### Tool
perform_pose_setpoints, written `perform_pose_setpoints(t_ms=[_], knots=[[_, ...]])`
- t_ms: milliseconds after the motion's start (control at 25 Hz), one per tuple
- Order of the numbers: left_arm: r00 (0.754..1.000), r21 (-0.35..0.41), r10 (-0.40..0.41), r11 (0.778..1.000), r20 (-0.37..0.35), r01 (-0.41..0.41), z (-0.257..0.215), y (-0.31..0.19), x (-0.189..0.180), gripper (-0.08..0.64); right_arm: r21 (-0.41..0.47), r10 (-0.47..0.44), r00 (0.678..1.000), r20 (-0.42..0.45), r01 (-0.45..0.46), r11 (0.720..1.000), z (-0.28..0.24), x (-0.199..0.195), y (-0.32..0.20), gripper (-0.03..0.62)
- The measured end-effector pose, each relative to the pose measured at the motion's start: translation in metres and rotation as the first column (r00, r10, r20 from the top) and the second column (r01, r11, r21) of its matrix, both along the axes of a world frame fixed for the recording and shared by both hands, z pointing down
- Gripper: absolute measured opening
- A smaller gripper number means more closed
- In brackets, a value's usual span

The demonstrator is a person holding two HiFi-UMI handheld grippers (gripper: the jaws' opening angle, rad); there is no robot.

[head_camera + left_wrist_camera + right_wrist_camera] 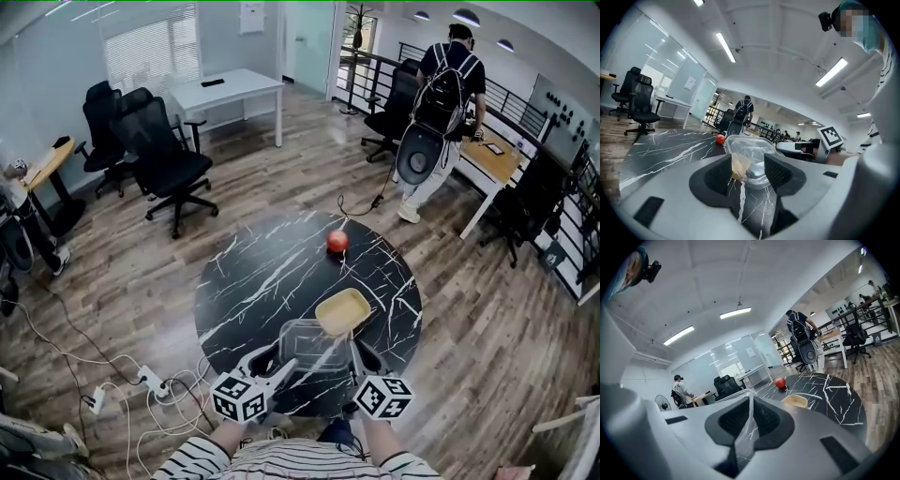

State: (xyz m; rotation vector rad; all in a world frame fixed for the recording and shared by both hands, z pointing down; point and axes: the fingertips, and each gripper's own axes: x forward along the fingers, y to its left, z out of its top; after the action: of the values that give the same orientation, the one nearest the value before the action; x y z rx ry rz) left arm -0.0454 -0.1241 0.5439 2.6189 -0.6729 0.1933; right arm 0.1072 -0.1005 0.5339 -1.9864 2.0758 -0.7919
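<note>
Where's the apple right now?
In the head view the red apple sits at the far edge of the round black table, beyond the yellow tray and the clear container.

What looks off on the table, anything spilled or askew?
Nothing spilled or broken. The clear container sits at the near edge of the table, with the left claw and right claw gripping its sides. Only clutter: a power strip on the floor.
</note>
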Motion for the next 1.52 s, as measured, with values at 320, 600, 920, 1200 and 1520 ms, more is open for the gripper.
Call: perform_pose_setpoints(t_ms=[320,600,920,1200,1520], knots=[[0.999,0.005,-0.04,0.999,-0.017,0.04,-0.003,0.016,-0.041,0.213,-0.005,-0.028,0.999,-0.015,0.028,1.0,0.0,-0.041,0.016,0.044],[0.998,0.009,-0.062,0.998,-0.028,0.062,-0.005,0.026,-0.065,0.213,-0.004,-0.044,0.999,-0.027,0.044,0.999,-0.003,-0.064,0.023,0.043],[0.997,-0.002,-0.07,0.998,-0.028,0.07,0.0,0.032,-0.08,0.213,-0.025,-0.046,0.998,-0.032,0.045,0.999,0.005,-0.079,0.029,0.041],[0.998,-0.016,-0.064,0.998,-0.022,0.063,0.008,0.035,-0.082,0.213,-0.042,-0.04,0.999,-0.031,0.038,0.998,0.013,-0.081,0.032,0.041],[0.998,-0.023,-0.054,0.998,-0.016,0.054,0.012,0.033,-0.082,0.213,-0.059,-0.036,0.999,-0.036,0.034,0.998,0.019,-0.081,0.032,0.04]])
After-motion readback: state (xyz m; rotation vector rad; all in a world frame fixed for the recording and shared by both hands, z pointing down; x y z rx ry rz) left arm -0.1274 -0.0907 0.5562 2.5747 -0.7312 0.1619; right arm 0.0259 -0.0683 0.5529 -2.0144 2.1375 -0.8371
